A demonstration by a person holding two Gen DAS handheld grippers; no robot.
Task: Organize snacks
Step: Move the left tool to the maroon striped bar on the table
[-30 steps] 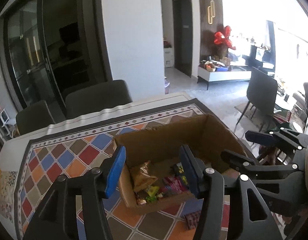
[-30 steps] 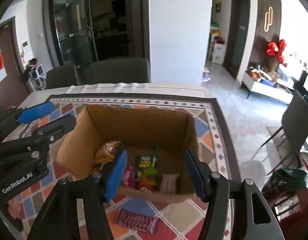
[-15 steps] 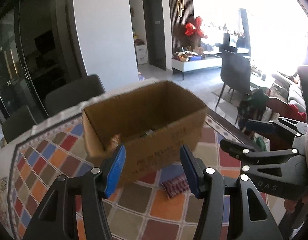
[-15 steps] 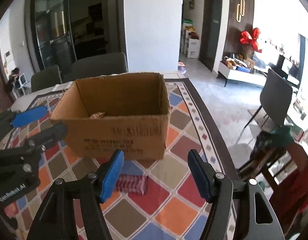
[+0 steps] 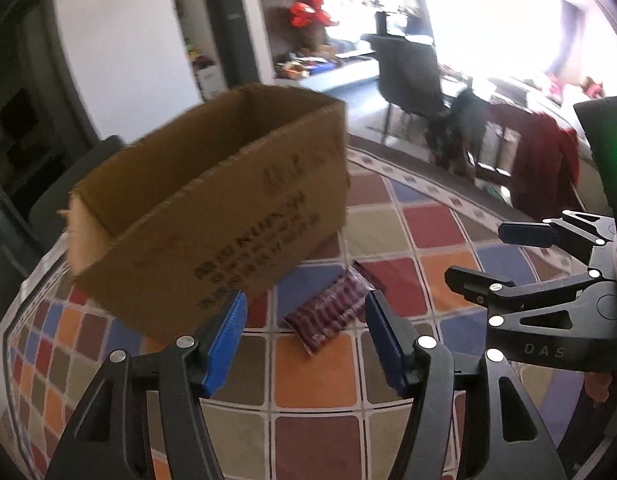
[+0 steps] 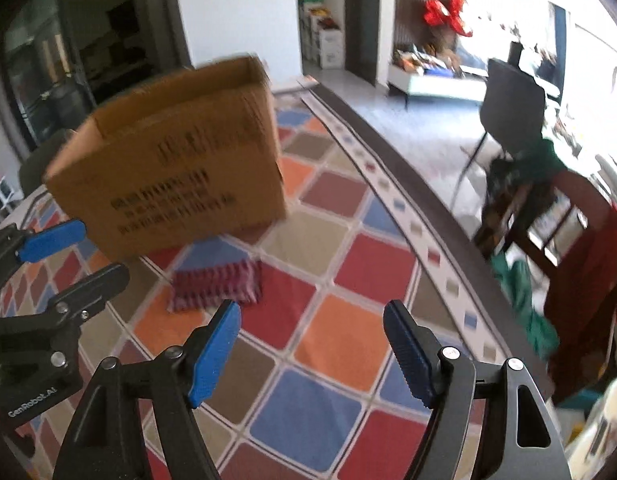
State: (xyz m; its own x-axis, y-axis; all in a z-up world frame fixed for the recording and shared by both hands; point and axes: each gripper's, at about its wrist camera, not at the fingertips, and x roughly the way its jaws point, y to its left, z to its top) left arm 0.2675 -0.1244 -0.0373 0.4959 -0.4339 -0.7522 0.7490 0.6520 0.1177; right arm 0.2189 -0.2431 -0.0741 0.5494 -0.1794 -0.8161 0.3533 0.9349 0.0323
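Two grippers, both mine, hang above a table spread with a tablecloth (image 5: 316, 376) of glossy diamond tiles in red, orange, blue and brown, edged by a pale band of small diamonds. My left gripper (image 5: 304, 340) has black angular arms and ribbed blue pads; its jaws are opening and nothing lies between the pads. My right gripper (image 6: 310, 354) is built alike, and its jaws are also opening, wider, over bare cloth. A snack packet (image 5: 332, 314), flat, oblong, crinkled, in maroon and purple stripes, lies on the cloth just beside the near lower edge of a cardboard box (image 5: 212, 216). In the left wrist view the packet shows beyond the left gripper, between its two pads but not touched by them; in the right wrist view the same packet (image 6: 216, 286) lies ahead and left of the right gripper. The box (image 6: 168, 164) is plain brown corrugated board, open-topped, with dark print on its side; its contents are hidden.
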